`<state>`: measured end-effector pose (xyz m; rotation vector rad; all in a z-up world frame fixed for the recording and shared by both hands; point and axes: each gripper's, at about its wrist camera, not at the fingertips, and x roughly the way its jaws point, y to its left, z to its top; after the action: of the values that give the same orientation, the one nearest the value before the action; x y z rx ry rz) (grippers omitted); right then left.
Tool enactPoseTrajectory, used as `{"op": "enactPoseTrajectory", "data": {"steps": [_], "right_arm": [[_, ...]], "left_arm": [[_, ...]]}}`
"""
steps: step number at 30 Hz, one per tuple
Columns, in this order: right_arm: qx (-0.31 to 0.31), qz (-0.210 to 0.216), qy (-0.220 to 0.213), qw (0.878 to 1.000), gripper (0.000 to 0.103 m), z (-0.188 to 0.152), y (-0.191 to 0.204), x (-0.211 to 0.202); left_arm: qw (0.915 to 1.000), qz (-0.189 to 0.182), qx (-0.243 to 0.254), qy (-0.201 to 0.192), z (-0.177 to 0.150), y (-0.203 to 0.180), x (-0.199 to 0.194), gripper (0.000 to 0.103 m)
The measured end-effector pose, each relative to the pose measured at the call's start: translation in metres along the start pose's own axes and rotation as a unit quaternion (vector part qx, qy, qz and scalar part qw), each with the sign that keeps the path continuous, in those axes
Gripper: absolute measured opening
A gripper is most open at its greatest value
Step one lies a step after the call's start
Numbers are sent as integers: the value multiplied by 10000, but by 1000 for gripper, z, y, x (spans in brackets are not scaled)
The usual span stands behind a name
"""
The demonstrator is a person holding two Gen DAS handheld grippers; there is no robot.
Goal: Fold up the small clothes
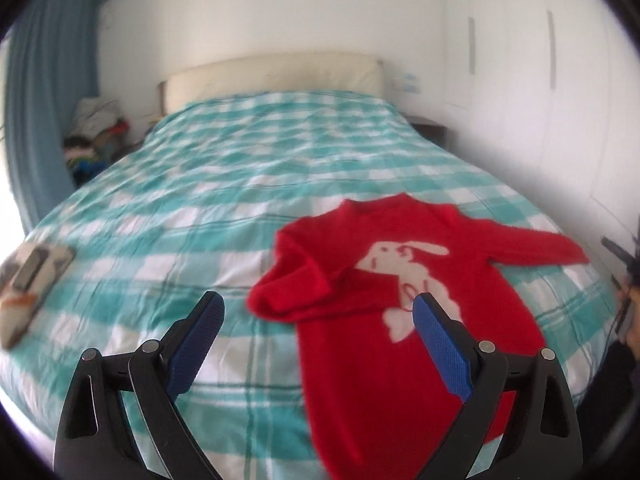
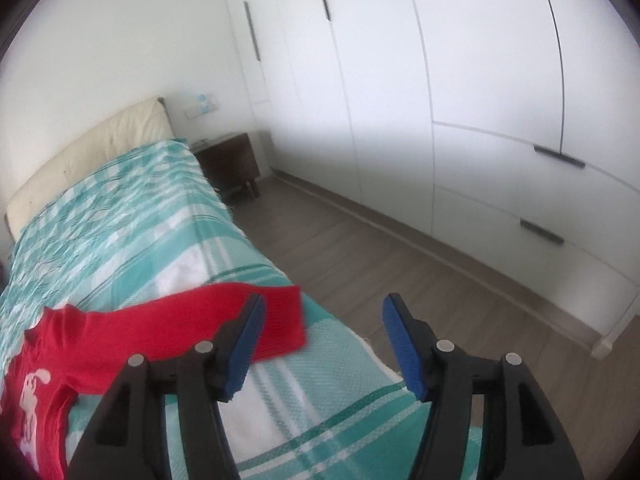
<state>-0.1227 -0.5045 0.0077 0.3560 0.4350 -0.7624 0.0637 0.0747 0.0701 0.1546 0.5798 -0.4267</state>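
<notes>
Blue-padded fingers of the left claw stand wide apart with nothing between them, above the near part of the bed. Just beyond them lies the red sweater, flat on the teal checked bedspread, near and to the right. A white rabbit figure shows on its chest. Its left sleeve is folded in across the body; its right sleeve stretches out toward the bed's right edge. The right claw is also spread open and empty, over that right edge, its left finger in front of the outstretched sleeve's cuff; whether it touches the cuff I cannot tell. Far left on the bed lies a pale folded item. A cream headboard stands far off, a dark nightstand right of it, and white wardrobes along the right wall.
</notes>
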Motion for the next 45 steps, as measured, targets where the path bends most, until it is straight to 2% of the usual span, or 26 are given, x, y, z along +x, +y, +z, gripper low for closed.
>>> {"op": "enactPoseTrajectory", "data": {"steps": [1,3,5,7,12,16,20,23,26,29,32,35,36,37,41,43,45], "right_arm": [[-132,215,-53,9997,71,-6,11,-12],[-375,671,-20,9970,74,-24,34,-29],[-588,1051,196,9925,75,-41,51,-36],[-732,1300,448,9878,75,-54,62,-37],[-888,1432,524,9843,75,-62,68,-34],[-771,1500,658,9835,75,-66,65,-27],[-845,1545,662,9821,75,-66,73,-27],[-929,1587,689,9805,75,-69,78,-27],[-1049,1631,748,9782,75,-72,85,-25],[-1233,1644,812,9753,75,-77,94,-22],[-1347,1666,870,9729,75,-80,100,-20],[-1346,1687,929,9720,75,-81,101,-16],[-1346,1690,938,9719,75,-82,101,-15],[-1345,1689,936,9719,75,-82,101,-15],[-1307,1692,868,9730,75,-81,99,-18],[-1260,1702,818,9739,75,-80,97,-20],[-1200,1720,786,9746,75,-78,94,-22]], "left_arm": [[9990,-268,321,174,8,-13,14,96],[9924,-678,849,585,12,-36,51,96],[9850,-781,1149,1028,7,-52,90,93],[9788,-816,1240,1413,0,-60,124,85],[9676,-739,1465,1921,-18,-69,176,83],[9612,-840,1458,2187,-29,-64,200,76],[9588,-1002,1513,2187,-37,-64,207,78],[9616,-1210,1211,2146,-34,-56,208,81],[9650,-1263,968,2084,-32,-50,208,78],[9649,-1228,1079,2055,-33,-54,207,66],[9629,-1179,1429,1963,-36,-65,200,48],[9631,-1011,1669,1854,-39,-72,198,23],[9648,-914,1686,1802,-40,-72,196,8],[9669,-886,1612,1768,-39,-69,194,6],[9820,-1051,608,1444,-20,-32,177,3],[9891,-959,-48,1119,-8,1,155,3],[9917,-633,-818,759,1,46,132,3]]}}
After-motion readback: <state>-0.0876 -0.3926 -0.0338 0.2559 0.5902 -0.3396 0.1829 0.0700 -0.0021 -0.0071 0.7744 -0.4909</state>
